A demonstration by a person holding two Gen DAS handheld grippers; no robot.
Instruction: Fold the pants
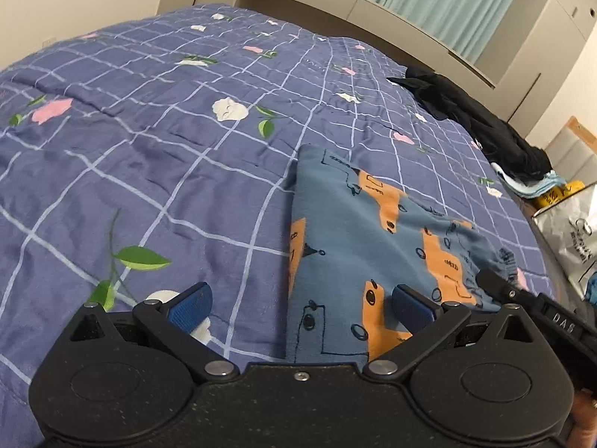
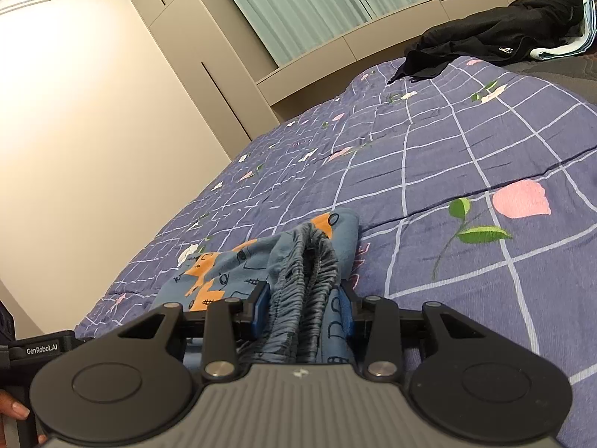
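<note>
One dark clothes heap [image 1: 481, 119] lies well beyond the pants [image 1: 373, 231].

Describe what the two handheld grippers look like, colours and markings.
Left gripper: black textured body, round pivot discs, silver bolts, blue ribbed pads. Right gripper: grey ribbed centre plate, black linkage arms, blue pads. White lettering "GenRobot.AI" on a black side block.

The right gripper [image 2: 304, 308] pinches the gathered waistband of the blue pants [image 2: 298, 257] (orange print) on the checked floral quilt [image 2: 466, 142]; dark clothes [image 2: 496, 37] lie at the far edge.
</note>
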